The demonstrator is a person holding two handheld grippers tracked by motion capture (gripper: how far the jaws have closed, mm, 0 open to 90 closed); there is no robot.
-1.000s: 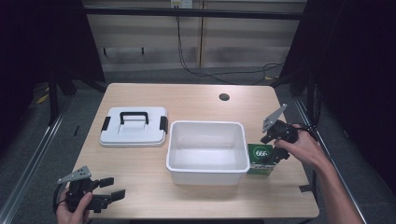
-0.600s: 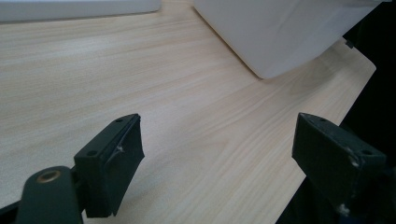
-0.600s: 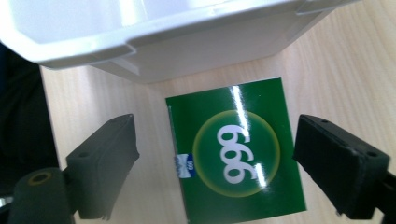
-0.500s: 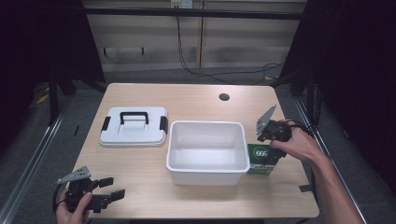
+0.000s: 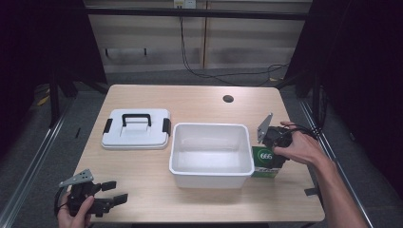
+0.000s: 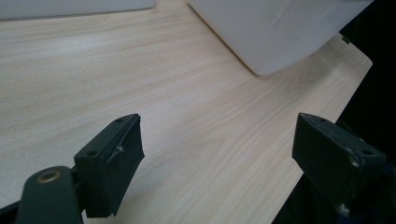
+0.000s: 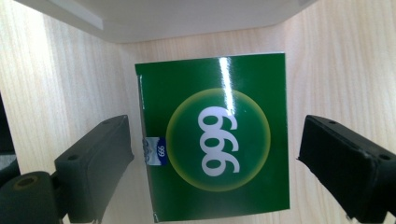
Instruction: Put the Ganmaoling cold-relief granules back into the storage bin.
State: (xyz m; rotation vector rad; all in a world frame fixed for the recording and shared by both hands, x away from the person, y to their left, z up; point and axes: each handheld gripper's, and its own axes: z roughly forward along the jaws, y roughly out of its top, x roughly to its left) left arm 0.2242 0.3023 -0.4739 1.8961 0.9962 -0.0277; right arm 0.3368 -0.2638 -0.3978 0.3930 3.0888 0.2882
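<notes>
Wooden table (image 5: 199, 102): empty white bin (image 5: 211, 153) beside green box (image 5: 264, 161)

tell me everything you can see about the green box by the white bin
The green box looks like glossy printed card, roughly square on its upper face, with a yellow-green circle bearing white "999"-style numerals and a small blue and white sticker at one edge. It lies flat on the wooden table, close against the right wall of the white bin. The right gripper hangs over it, jaws open on either side, neither plainly touching it.
</notes>
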